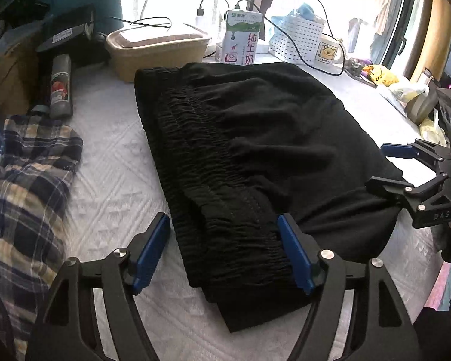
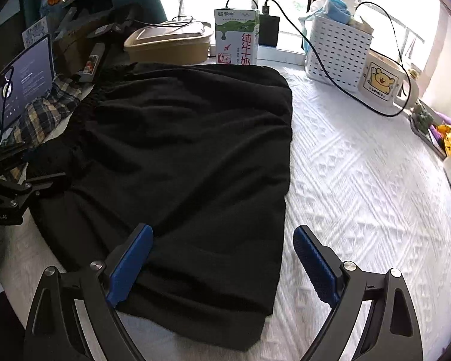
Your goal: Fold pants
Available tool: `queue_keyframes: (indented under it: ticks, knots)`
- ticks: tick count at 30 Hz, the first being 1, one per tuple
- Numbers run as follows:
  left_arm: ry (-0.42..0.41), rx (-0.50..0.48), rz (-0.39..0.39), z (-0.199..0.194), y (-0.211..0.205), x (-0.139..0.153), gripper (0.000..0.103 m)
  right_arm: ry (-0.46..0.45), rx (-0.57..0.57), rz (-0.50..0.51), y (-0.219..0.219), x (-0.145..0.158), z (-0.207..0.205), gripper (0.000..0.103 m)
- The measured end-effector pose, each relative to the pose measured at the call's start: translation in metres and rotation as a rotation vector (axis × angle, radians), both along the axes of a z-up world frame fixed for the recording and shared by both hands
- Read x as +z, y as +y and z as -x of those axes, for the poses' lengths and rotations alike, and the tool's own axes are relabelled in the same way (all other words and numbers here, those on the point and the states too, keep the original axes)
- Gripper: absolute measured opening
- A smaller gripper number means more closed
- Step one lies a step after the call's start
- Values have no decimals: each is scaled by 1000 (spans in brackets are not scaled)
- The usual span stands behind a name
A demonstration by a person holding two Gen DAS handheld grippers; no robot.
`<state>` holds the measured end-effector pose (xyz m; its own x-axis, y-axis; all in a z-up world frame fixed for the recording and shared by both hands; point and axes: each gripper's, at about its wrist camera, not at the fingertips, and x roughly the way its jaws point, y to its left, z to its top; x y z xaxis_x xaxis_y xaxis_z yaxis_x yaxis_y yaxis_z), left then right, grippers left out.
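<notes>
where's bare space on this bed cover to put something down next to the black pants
The widest free patch is the white quilted cover right of the folded black pants, bordered by the white perforated basket and cartoon mug. A narrower strip lies between the pants and the plaid cloth. The window side is crowded: milk carton, tan lidded container.

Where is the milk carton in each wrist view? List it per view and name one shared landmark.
Left wrist view: the milk carton stands upright at top centre, past the far edge of the black pants, right of the tan lidded container.
Right wrist view: the carton stands upright at top centre, again between the tan container and the white perforated basket.
Shared landmark: the white basket, right of the carton in both.
</notes>
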<state>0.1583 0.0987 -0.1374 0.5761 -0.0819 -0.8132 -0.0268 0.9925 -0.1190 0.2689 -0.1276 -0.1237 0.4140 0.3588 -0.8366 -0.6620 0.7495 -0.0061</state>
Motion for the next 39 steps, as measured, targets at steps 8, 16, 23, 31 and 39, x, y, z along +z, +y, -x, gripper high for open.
queue_keyframes:
  ticks: [8,16,23,31,39]
  knots:
    - [-10,-5,6,10,4,7,74,4,-17,10,-17,-6,20,95]
    - [-122,25,54,28,20,43,74,-15,-49,-10,-35,6,32,96]
    - [-105,91,67,17,38,42,74,-59,-59,-42,-36,27,27,96]
    - [-83,105,72,-12,42,34,74,-68,-66,-60,-28,34,2,96]
    - [-68,73,61,-43,46,24,74,-28,-62,-122,-22,25,-37,96]
